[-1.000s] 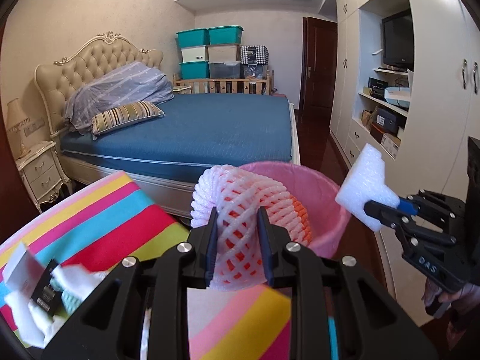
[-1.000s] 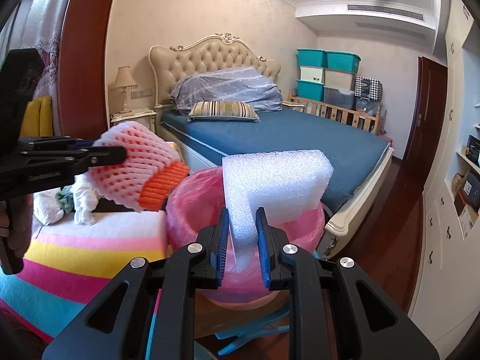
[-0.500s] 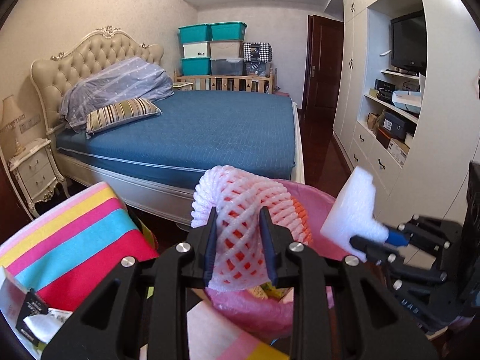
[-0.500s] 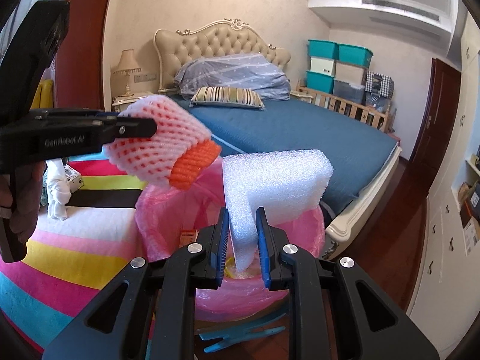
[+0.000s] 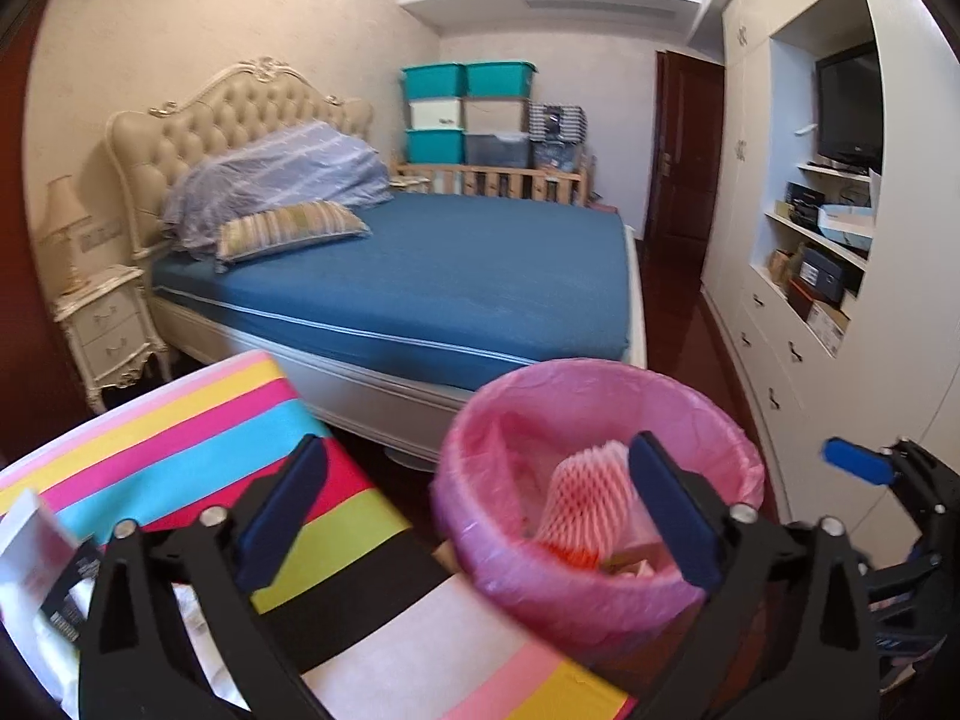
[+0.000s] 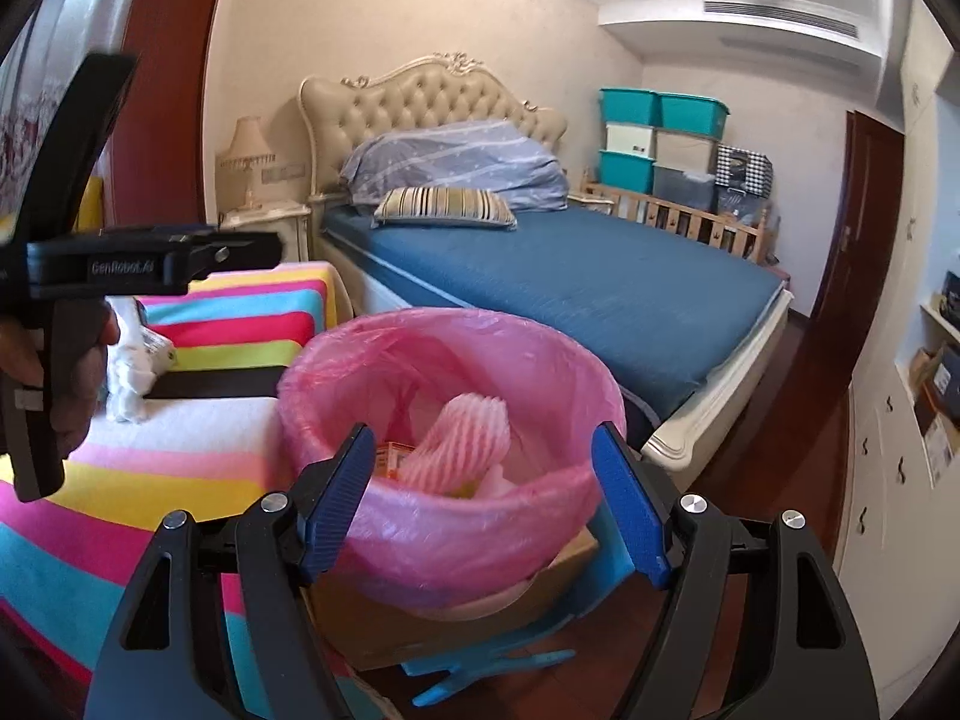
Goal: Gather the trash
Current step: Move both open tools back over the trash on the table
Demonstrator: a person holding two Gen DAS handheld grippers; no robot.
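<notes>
Both grippers are spread wide with nothing between their fingers: the left gripper (image 5: 480, 510) and the right gripper (image 6: 483, 492) hang just above the pink-lined bin (image 6: 312, 372). The pink foam net (image 6: 462, 444) lies inside the bin, so this part seems done. Beside the bin, on the striped cloth (image 5: 180, 438), white paper scraps (image 6: 129, 372) remain to collect, I think.

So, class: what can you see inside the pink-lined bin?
Inside the pink-lined bin lies a pink foam fruit net, with an orange-printed packet and some white scraps beside it. Anything underneath is hidden by these and the bag.
</notes>
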